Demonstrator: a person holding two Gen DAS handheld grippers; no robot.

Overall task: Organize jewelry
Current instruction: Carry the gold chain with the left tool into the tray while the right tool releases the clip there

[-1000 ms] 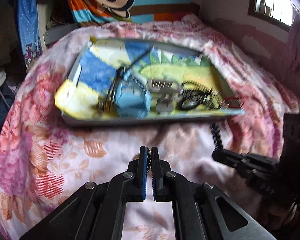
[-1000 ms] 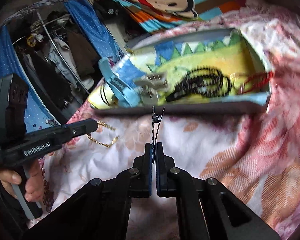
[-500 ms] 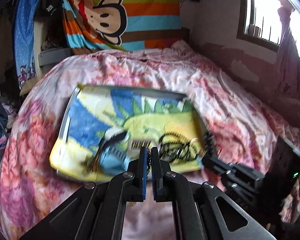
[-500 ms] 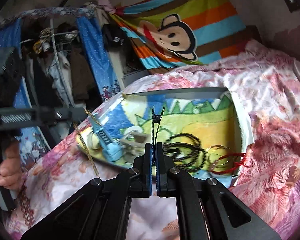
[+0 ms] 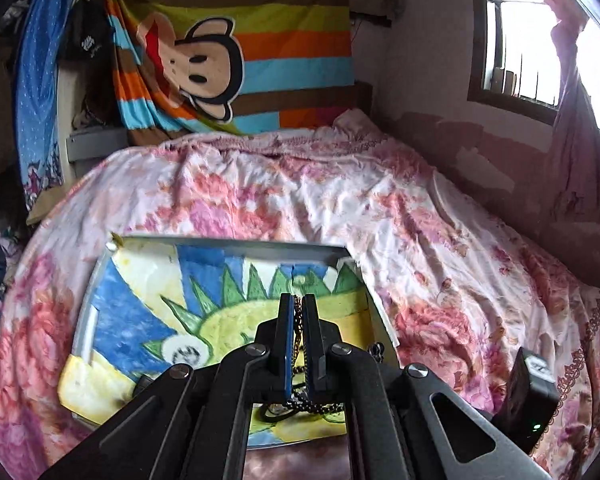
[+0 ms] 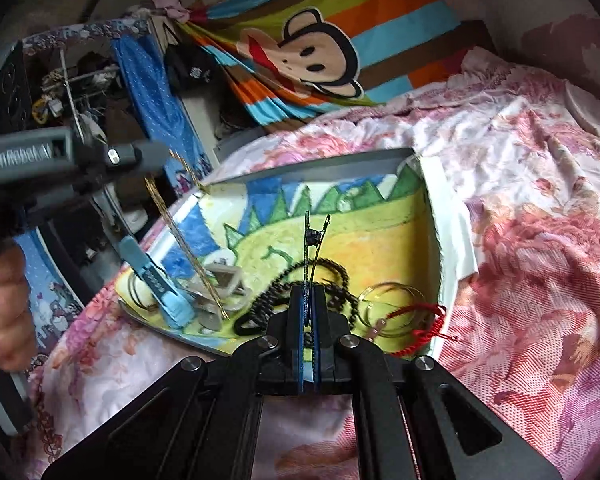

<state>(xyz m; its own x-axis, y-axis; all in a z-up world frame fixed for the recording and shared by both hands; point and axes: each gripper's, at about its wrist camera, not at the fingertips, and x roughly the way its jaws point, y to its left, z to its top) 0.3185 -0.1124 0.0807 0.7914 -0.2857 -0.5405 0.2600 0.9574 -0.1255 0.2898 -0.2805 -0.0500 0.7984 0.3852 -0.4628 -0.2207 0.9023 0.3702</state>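
Observation:
A grey tray (image 5: 236,246) lined with a yellow, blue and green drawing lies on the floral bed; it also shows in the right wrist view (image 6: 340,166). My left gripper (image 5: 298,300) is shut on a gold chain (image 6: 188,240), which hangs from it over the tray's left part. My right gripper (image 6: 309,292) is shut on a thin dark hair clip (image 6: 314,240) and holds it above the tray. In the tray lie a black bead necklace (image 6: 336,280), a blue hair clip (image 6: 160,284), grey clips (image 6: 224,284), thin bangles (image 6: 388,304) and a red cord bracelet (image 6: 424,320).
A pink floral bedspread (image 5: 340,200) covers the bed around the tray. A striped monkey blanket (image 5: 228,52) hangs at the back wall. A window (image 5: 540,40) is on the right. Clothes and a blue curtain (image 6: 152,76) stand at the left.
Both grippers have risen and moved forward over the tray. The gold chain has come up off the bedspread and now hangs over the tray.

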